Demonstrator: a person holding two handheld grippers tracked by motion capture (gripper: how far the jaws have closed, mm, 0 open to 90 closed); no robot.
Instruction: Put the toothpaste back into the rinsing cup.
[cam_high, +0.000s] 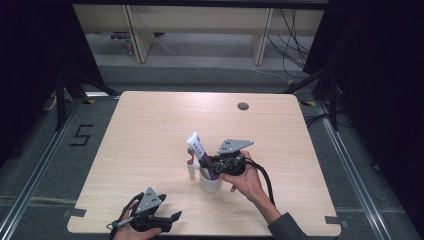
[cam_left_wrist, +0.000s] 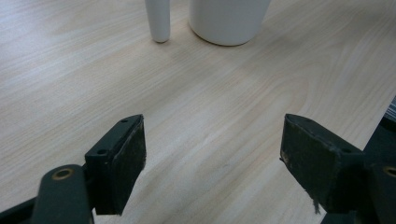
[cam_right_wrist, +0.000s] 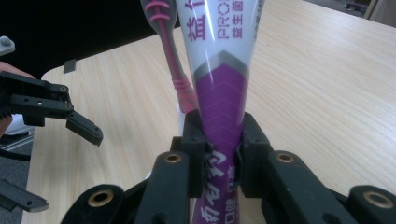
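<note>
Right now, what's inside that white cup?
A purple-and-white toothpaste tube stands in the cup, pinched by the right tongs. A pink toothbrush rises just beside the tube. Their lower ends and the cup's bottom are hidden by the tongs and the cup wall.

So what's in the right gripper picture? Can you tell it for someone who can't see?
The right gripper is shut on a white and purple toothpaste tube that stands up between its two black jaws. A pink toothbrush stands close beside the tube. Behind them is a light wooden table, with the left gripper open at the far left.
</note>
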